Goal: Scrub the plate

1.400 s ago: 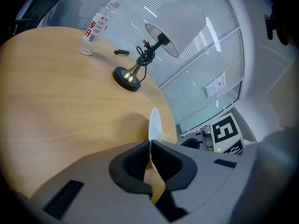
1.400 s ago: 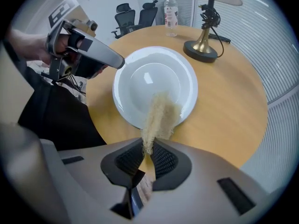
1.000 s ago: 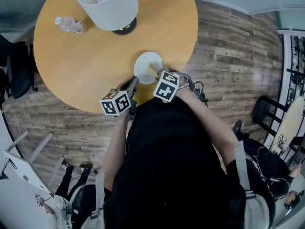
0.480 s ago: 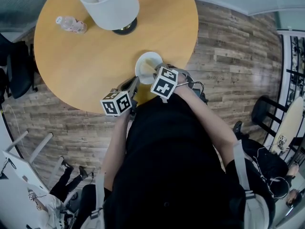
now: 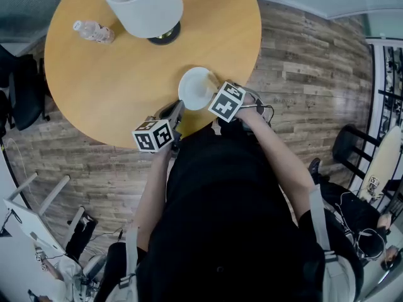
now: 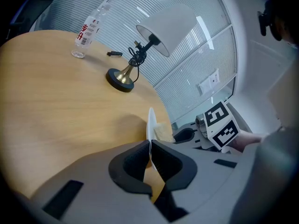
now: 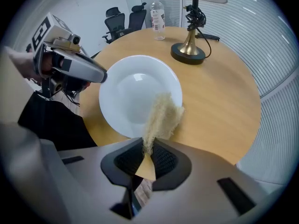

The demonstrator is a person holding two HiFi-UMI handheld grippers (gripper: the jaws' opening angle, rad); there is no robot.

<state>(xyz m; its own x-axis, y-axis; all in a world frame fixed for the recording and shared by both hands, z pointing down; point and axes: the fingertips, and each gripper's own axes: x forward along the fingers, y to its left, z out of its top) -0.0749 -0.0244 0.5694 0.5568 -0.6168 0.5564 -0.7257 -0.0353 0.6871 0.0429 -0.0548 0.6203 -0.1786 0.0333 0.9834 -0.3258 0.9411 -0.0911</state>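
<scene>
The plate (image 5: 195, 87) sits at the near edge of the round table (image 5: 101, 99), just in front of the person. The left gripper (image 6: 149, 155) comes at it from the near left, and its jaws are clamped on the plate's thin rim, which the left gripper view shows edge-on between the pads. The right gripper (image 7: 148, 155) points down over the plate's near right side, with its jaws pinched on one end of a tan, fibrous scrubber (image 7: 161, 120). The scrubber's free end spreads over the rim there and lies on the white inner face. I cannot tell whether the plate rests flat on the wood or is raised a little. A lamp (image 5: 143, 5) with a white shade stands on the far side of the table, and a bottle (image 5: 93, 33) is to its left. Two office chairs (image 7: 124, 17) stand beyond the table's far edge
</scene>
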